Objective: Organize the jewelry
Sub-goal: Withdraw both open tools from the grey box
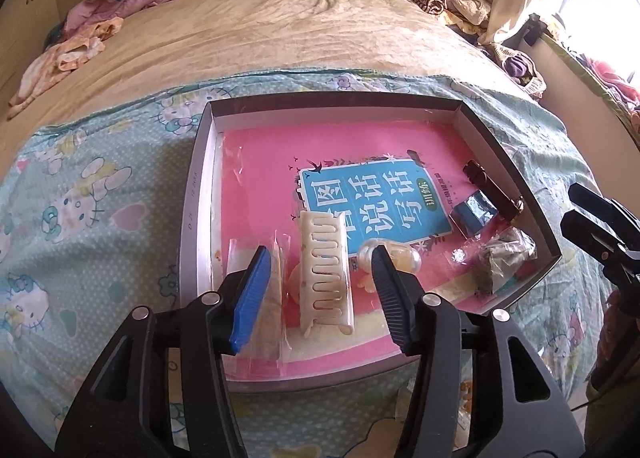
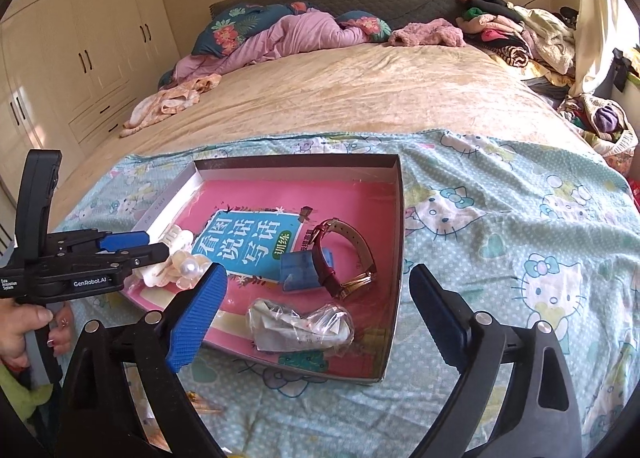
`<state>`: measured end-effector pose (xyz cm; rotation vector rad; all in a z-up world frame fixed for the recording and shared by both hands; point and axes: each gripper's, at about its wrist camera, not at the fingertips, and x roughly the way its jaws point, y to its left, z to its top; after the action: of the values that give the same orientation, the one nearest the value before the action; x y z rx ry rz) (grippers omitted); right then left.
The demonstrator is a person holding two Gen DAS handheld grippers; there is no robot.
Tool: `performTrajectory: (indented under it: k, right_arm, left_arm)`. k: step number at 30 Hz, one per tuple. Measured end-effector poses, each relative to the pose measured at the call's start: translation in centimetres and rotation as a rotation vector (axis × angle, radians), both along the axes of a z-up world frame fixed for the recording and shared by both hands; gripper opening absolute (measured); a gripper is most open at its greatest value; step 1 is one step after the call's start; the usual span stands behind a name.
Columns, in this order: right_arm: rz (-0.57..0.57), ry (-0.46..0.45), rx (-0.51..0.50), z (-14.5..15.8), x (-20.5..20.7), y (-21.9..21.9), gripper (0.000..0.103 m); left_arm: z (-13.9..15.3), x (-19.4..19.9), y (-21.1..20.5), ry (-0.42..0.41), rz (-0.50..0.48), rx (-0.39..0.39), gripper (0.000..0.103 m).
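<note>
Both jaws spread wide and empty, the left hand-held gripper [image 1: 320,290] straddles a cream hair claw clip [image 1: 326,276] lying in the shallow box [image 1: 192,217]. The right hand-held gripper [image 2: 316,310] hangs open above a wristwatch [image 2: 344,254] inside.

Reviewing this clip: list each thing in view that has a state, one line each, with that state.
Left gripper: open, straddling the clip, holding nothing.
Right gripper: open, empty.
Shallow grey cardboard box: lidless, lying on the bed.
Cream plastic claw hair clip: lying closed in the box.
Wristwatch with dark red strap: strap buckled into a loop, lying on its side.
Clear crumpled plastic bag: lying in the box.
</note>
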<state>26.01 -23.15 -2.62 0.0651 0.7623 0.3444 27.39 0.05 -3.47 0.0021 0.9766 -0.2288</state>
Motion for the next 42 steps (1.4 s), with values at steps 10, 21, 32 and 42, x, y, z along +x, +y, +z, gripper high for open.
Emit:
performTrajectory:
  k: [10,21,32,42]
  right_arm:
    - [-0.035,-0.06,0.006,2.4,-2.3,0.0,0.096]
    - [-0.045,-0.118,0.029,4.5,-4.8,-0.6,0.097]
    - [-0.012,-0.161,0.046,5.8,-7.1,-0.5,0.097]
    - [0.019,-0.189,0.042,6.6,-9.6,-0.5,0.097]
  left_arm:
    - [2.3,-1.3,0.8,-0.043,0.014,0.001,0.071]
    - [4.6,-3.7,1.0,-0.09,0.03,0.004,0.082]
    - [6.3,-6.5,1.2,-0.131,0.056,0.001,0.093]
    - [6.8,-9.3,1.0,-0.155,0.058,-0.006,0.093]
